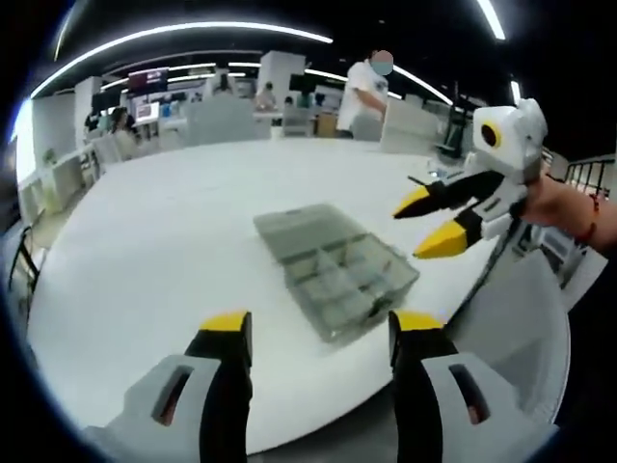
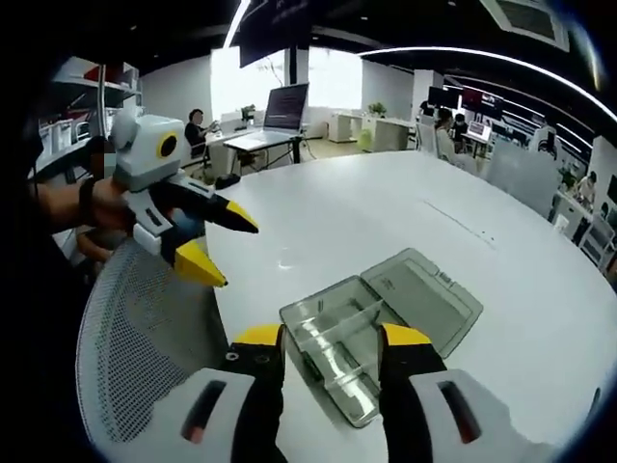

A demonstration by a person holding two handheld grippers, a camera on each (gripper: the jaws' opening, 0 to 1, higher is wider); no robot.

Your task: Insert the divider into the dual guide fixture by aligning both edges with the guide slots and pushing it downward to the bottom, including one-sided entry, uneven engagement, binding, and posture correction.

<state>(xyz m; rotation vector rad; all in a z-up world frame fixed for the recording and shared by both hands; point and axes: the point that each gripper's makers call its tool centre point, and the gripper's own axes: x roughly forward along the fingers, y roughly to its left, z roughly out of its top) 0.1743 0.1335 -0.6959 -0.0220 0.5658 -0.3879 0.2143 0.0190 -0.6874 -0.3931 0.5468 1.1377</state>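
The clear compartment box (image 1: 335, 275) lies open on the white table (image 1: 164, 231). Left claw (image 1: 321, 328) and right claw (image 2: 323, 338) both hover above it, spread, holding nothing.

Bare white table (image 1: 164, 241) all around the open compartment box (image 1: 337, 275); mesh chair (image 2: 145, 338) alongside.

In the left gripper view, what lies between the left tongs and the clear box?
Only bare white table. The left tongs stand open just short of the clear box, and nothing sits in the gap.
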